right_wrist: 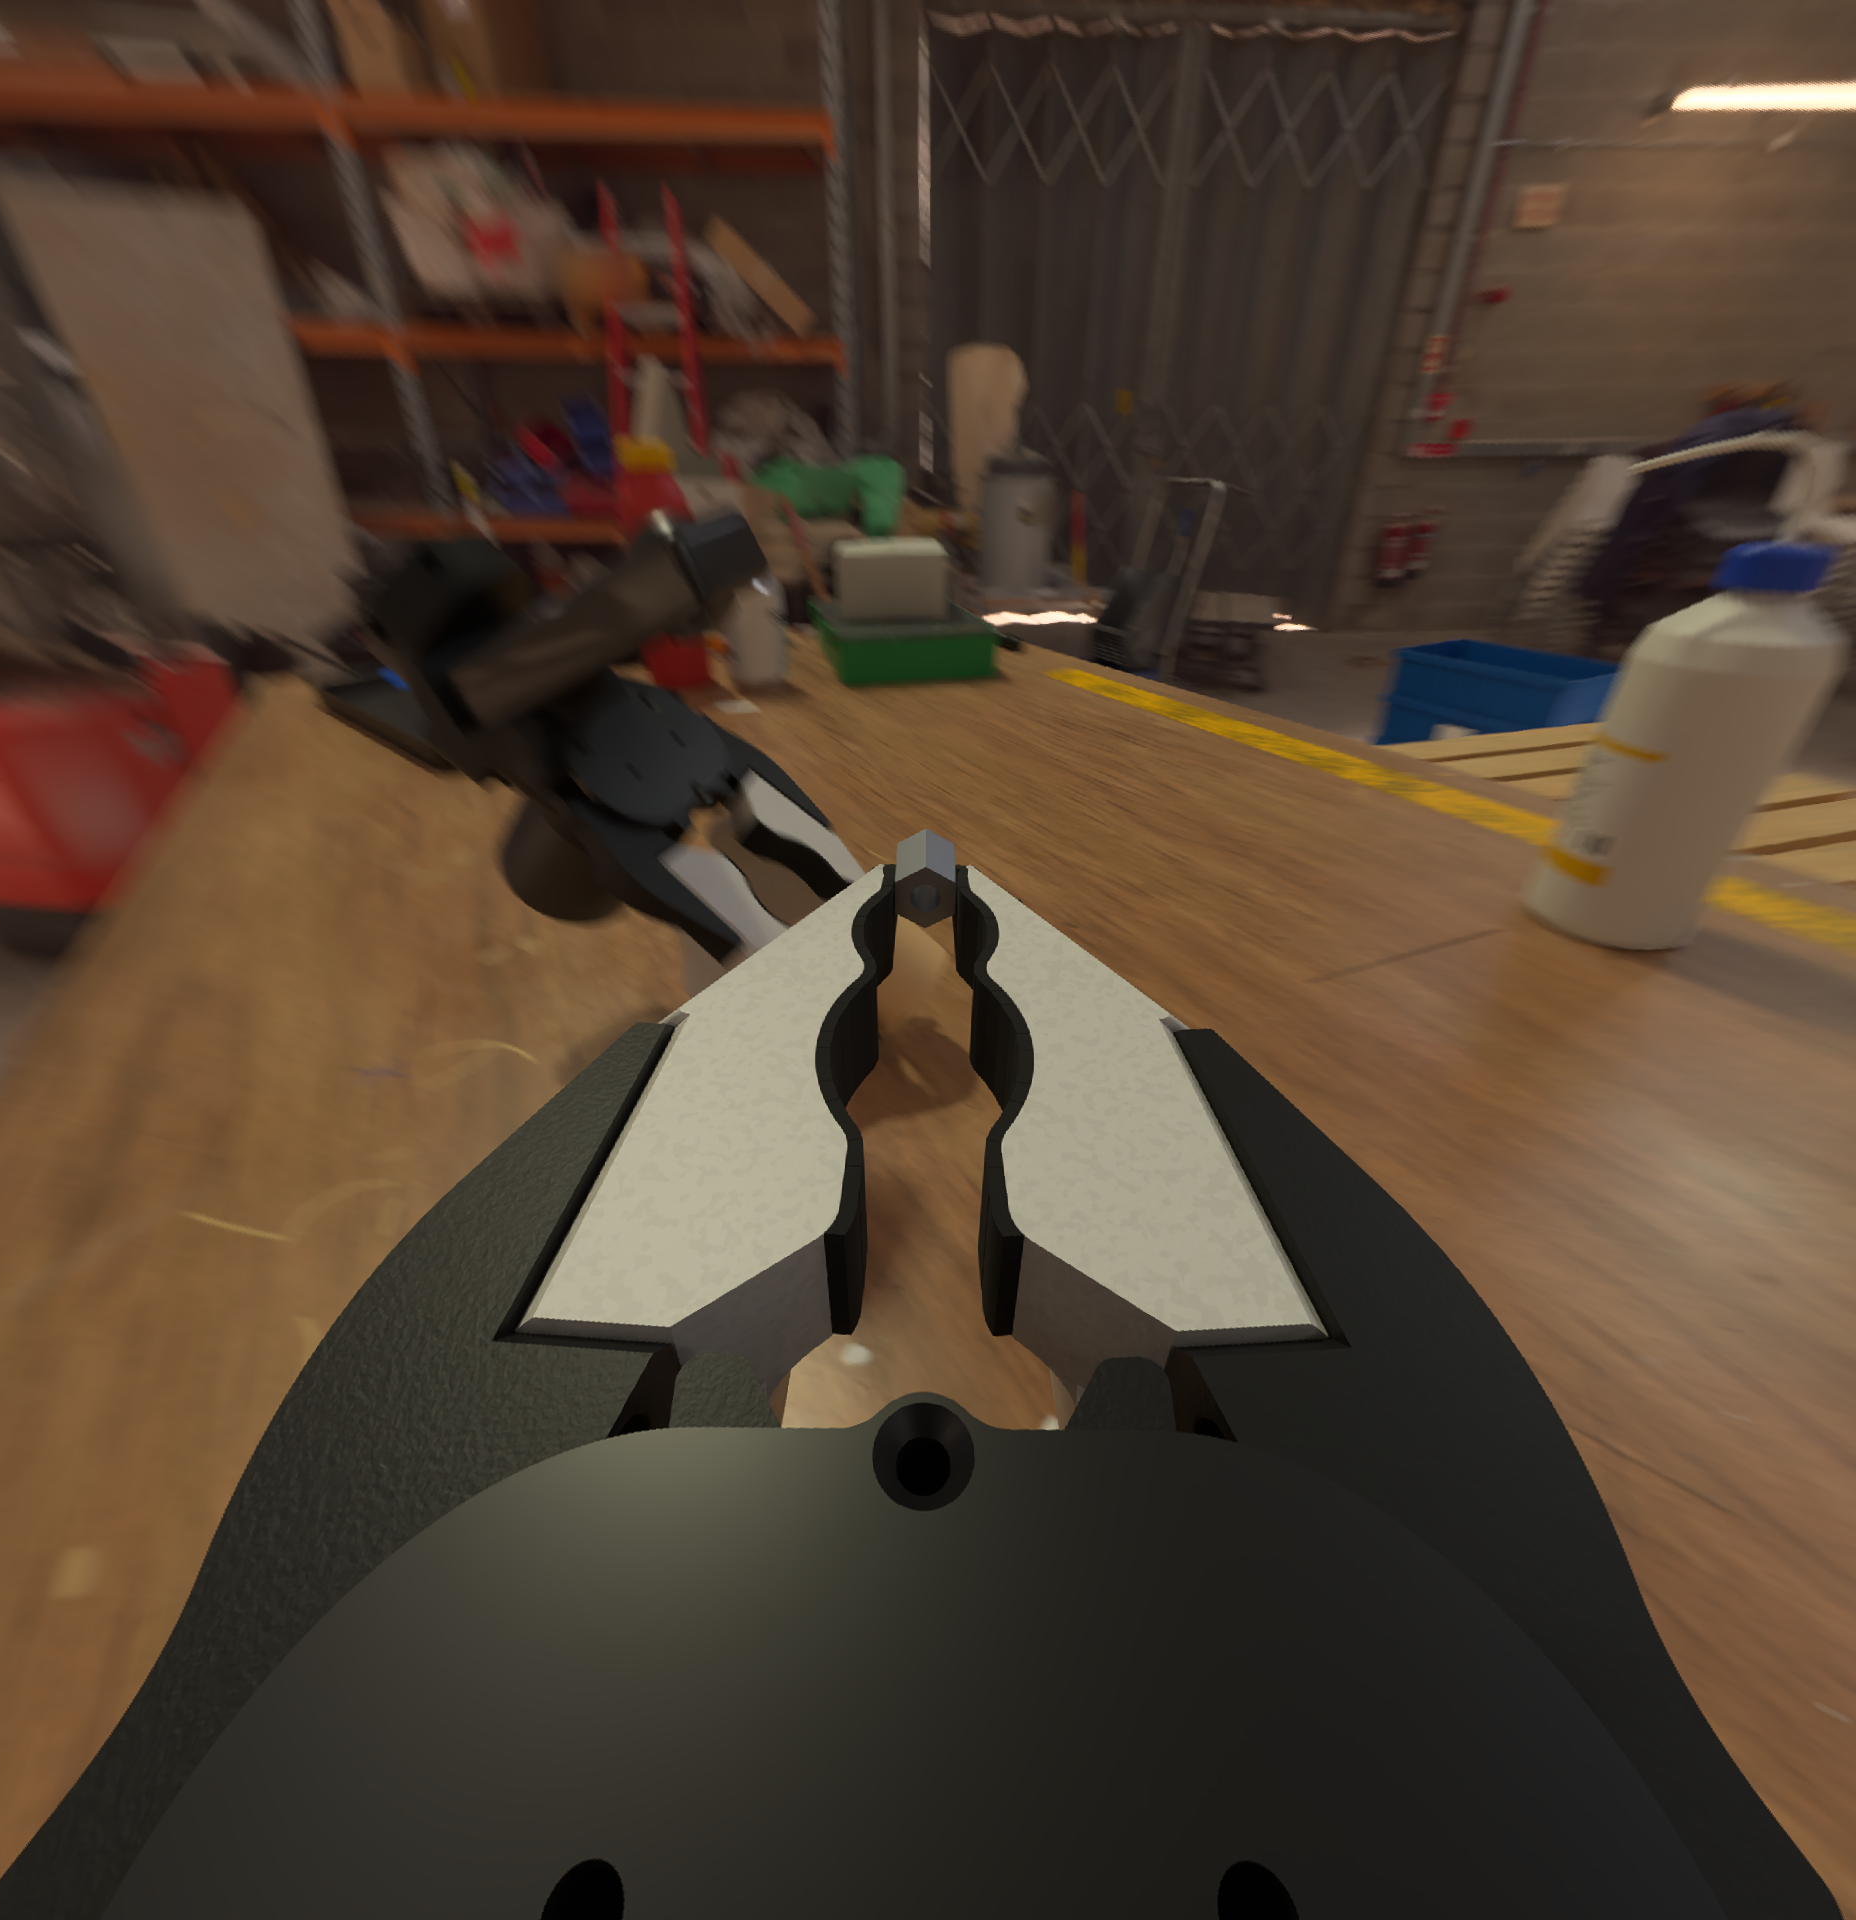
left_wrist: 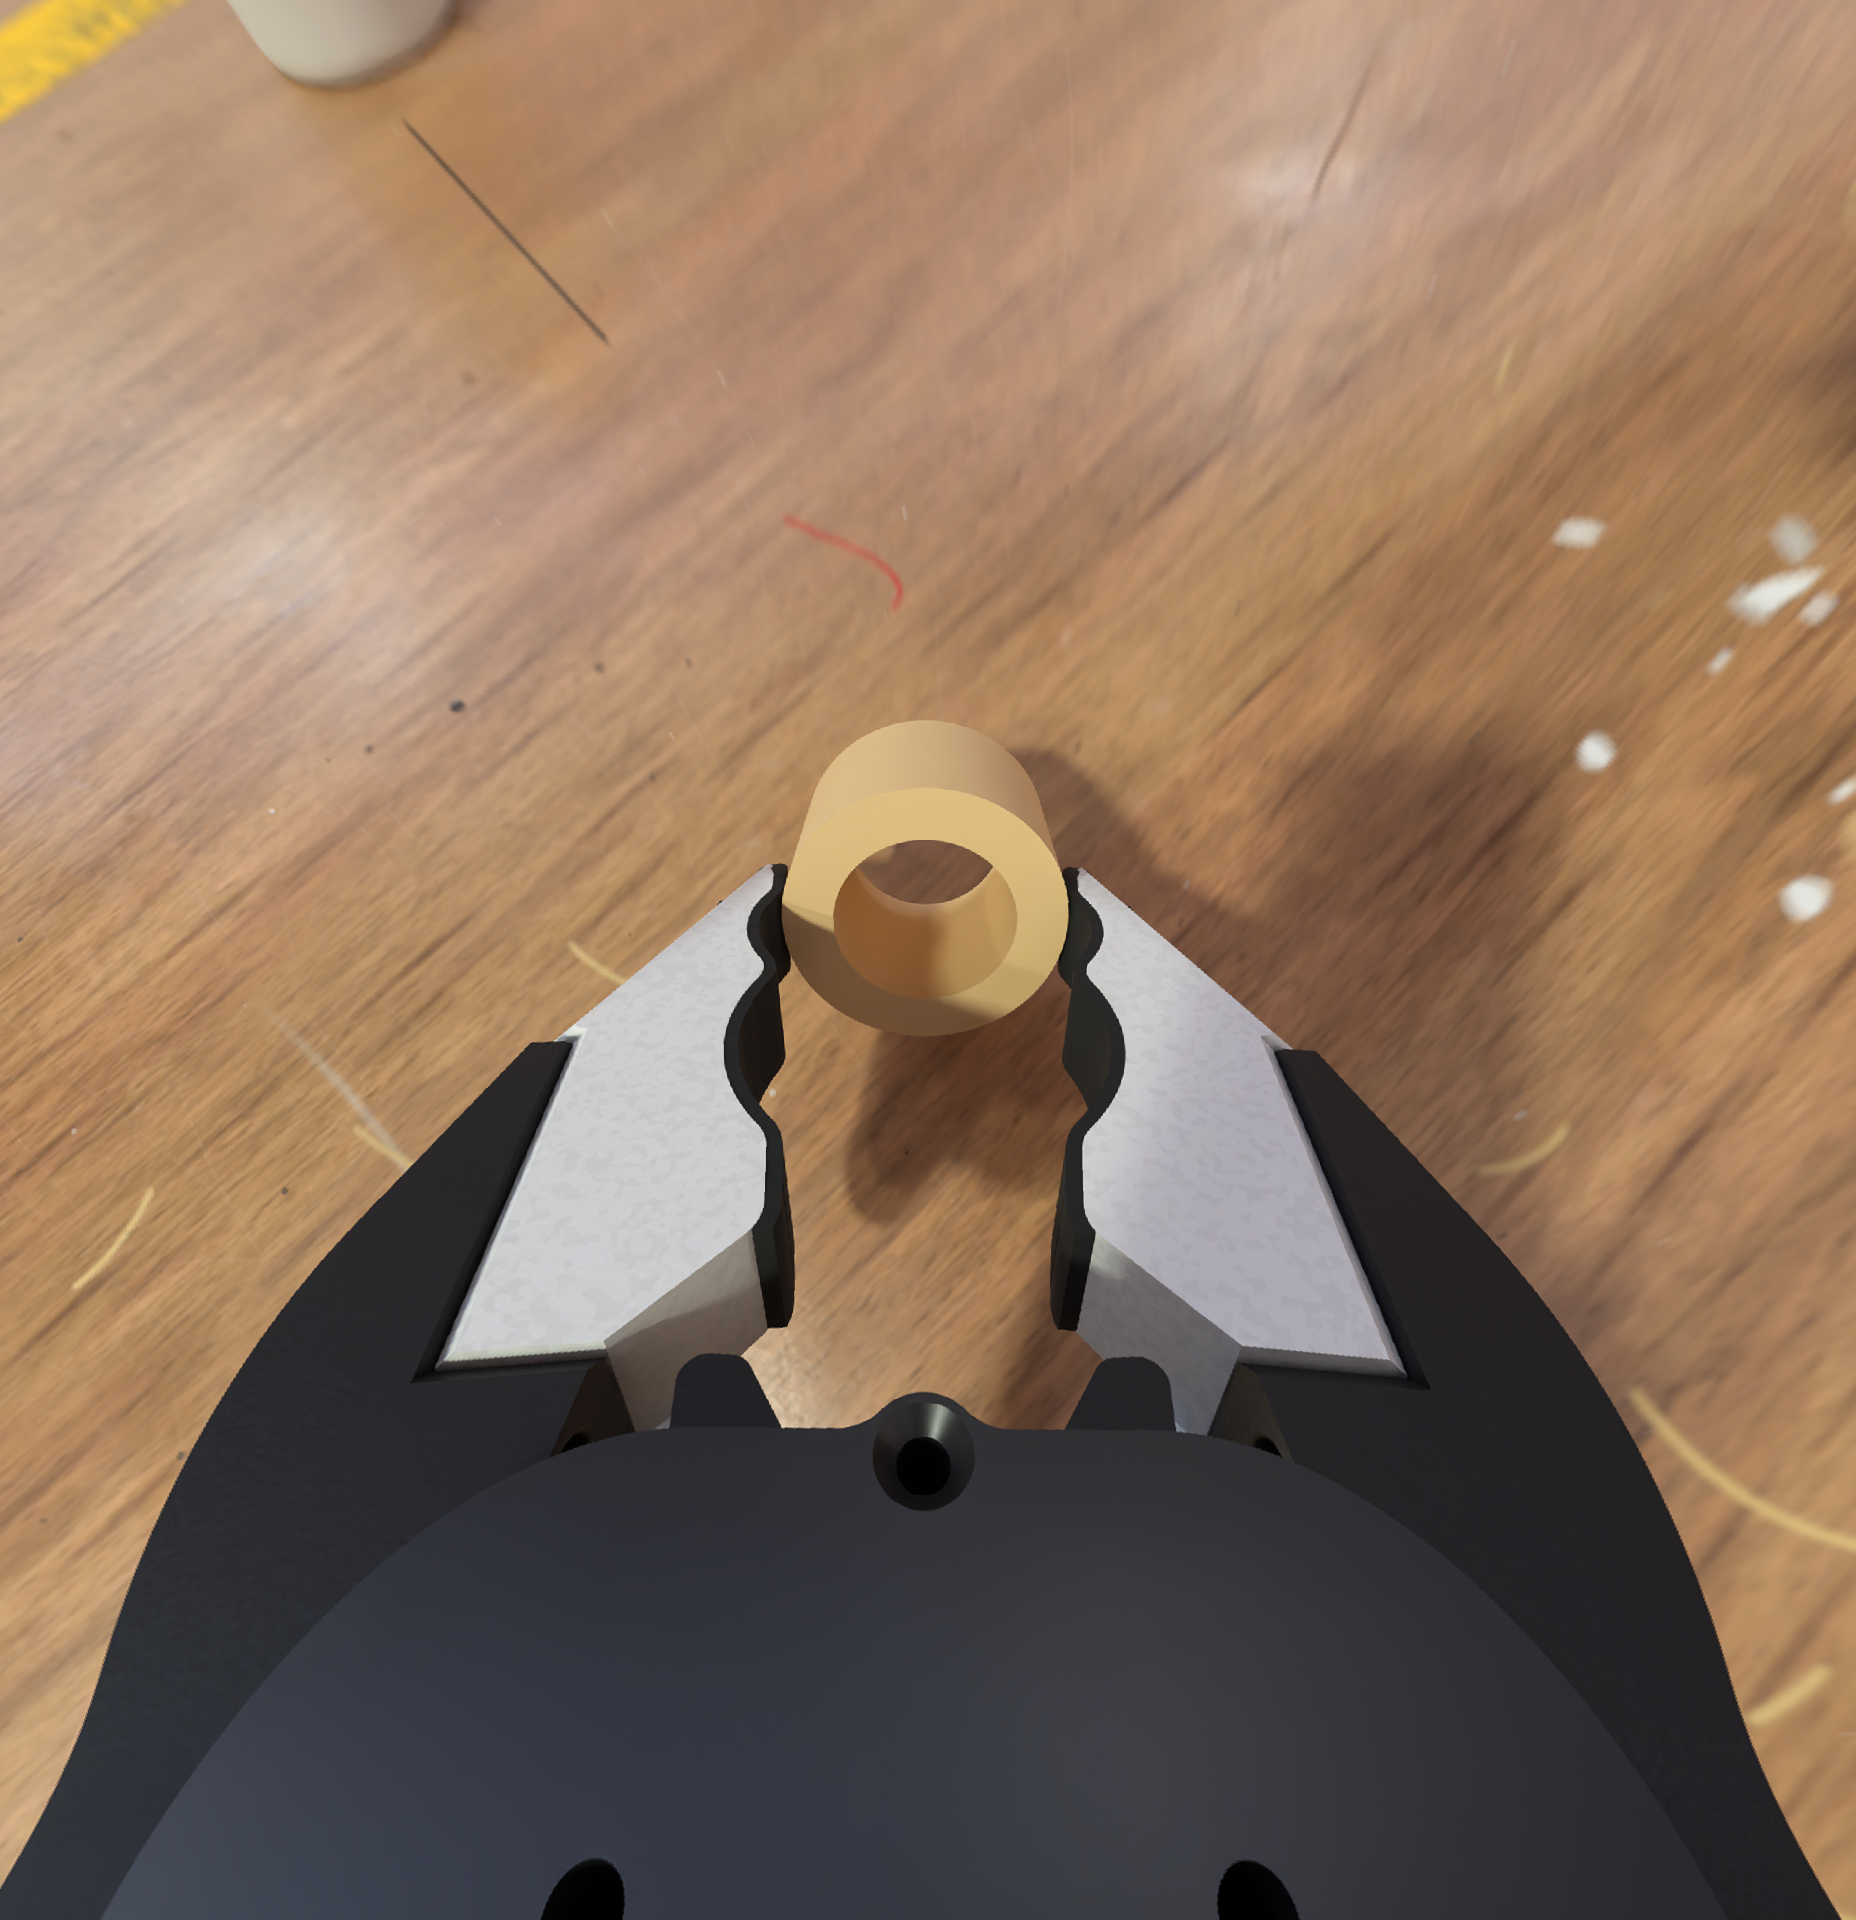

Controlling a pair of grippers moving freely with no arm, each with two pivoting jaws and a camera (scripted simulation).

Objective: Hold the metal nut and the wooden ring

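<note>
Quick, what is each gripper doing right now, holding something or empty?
Left gripper: shut on the wooden ring, pinched at its fingertips above the table.
Right gripper: shut on the metal nut, held at its very tips.

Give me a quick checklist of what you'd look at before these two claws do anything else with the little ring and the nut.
1. Wooden ring pinched between the left gripper fingertips: ok, both tips touch its sides.
2. Ring off the wooden table: ok, its shadow falls apart from it below.
3. Metal nut caught in the right gripper: ok, but only at the very tips.
4. Nut grip secure: cannot tell, the hold is shallow.
5. Space between the two grippers: ok, the left one sits apart in the right wrist view.
6. White bottle out of the way: ok, it stands well off to the side.
</note>
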